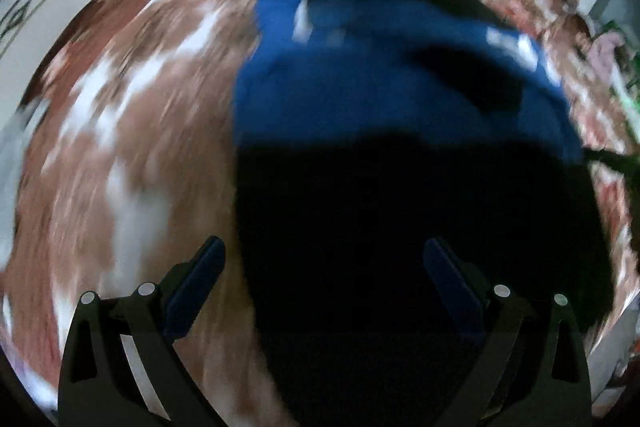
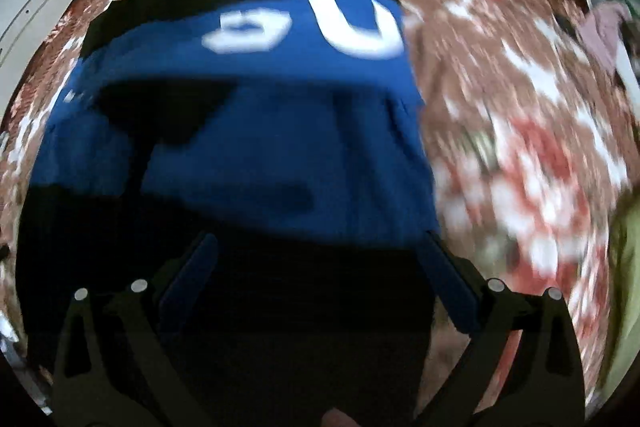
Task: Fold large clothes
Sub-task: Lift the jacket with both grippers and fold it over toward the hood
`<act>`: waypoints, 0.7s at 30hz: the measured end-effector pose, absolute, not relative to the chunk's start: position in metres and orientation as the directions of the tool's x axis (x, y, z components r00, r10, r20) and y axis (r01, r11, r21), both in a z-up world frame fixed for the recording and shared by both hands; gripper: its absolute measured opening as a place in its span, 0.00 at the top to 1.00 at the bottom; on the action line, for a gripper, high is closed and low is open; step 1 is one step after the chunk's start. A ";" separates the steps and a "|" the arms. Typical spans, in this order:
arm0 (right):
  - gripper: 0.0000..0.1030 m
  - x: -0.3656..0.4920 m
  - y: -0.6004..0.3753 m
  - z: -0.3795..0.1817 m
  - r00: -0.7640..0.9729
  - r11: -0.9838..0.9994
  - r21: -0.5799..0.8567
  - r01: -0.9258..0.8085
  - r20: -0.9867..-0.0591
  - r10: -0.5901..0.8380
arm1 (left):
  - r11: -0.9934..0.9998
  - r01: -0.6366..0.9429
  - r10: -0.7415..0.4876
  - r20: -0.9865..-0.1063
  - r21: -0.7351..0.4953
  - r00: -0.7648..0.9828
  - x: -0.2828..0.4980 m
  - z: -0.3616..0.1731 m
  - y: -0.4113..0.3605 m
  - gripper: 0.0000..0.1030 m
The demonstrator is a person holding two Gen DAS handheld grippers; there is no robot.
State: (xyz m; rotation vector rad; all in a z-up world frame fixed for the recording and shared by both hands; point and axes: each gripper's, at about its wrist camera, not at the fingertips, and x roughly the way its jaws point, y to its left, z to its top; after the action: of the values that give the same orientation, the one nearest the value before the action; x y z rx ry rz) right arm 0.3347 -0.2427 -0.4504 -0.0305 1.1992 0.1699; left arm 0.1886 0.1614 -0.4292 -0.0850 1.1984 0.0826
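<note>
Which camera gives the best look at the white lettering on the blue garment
The right wrist view. The white lettering reads there as large shapes across the blue garment, though blurred. The left wrist view shows only a few smeared white patches near the garment's far edge.

Dim indoor light, uneven. Heavy motion blur across both views, worst on the floral bedspread (image 1: pixel 120 131), streaked into smears at left and right. Deep shadow over the near half of the blue garment (image 2: pixel 248 147), black and without detail; hard-edged dark shadow patches on its lit far part. White lettering (image 2: pixel 360 27) soft, unreadable. Strong fisheye bending and black vignette at the edges. Gripper fingers (image 1: pixel 196 283) comparatively sharp.
</note>
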 end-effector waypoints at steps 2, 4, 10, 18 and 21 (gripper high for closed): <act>0.05 0.310 -0.253 -0.451 0.328 0.986 0.065 -0.151 -0.938 0.112 | 0.990 -0.140 0.029 -0.942 -0.019 0.333 0.156 -0.428 0.162 0.05; 0.05 0.278 -0.267 -0.453 0.293 0.984 0.039 -0.172 -0.952 0.089 | 0.986 -0.166 0.025 -0.954 -0.026 0.298 0.122 -0.429 0.163 0.05; 0.05 0.210 -0.310 -0.473 0.225 0.992 0.002 -0.130 -0.974 0.032 | 0.972 -0.196 -0.075 -0.962 -0.130 0.263 0.077 -0.446 0.169 0.05; 0.05 0.185 -0.336 -0.498 0.122 0.986 0.160 0.049 -0.981 0.153 | 0.923 -0.248 -0.230 -0.939 -0.293 0.254 0.076 -0.478 0.168 0.07; 0.05 0.188 -0.324 -0.491 0.110 0.974 0.226 0.026 -0.969 0.222 | 0.902 -0.245 -0.301 -0.924 -0.356 0.236 0.078 -0.485 0.160 0.34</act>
State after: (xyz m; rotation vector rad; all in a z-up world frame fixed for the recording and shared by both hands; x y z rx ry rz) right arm 0.1879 -0.3242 -0.4913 0.2045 1.4564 0.1456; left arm 0.0776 0.1605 -0.4855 -0.4818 1.3474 -0.0407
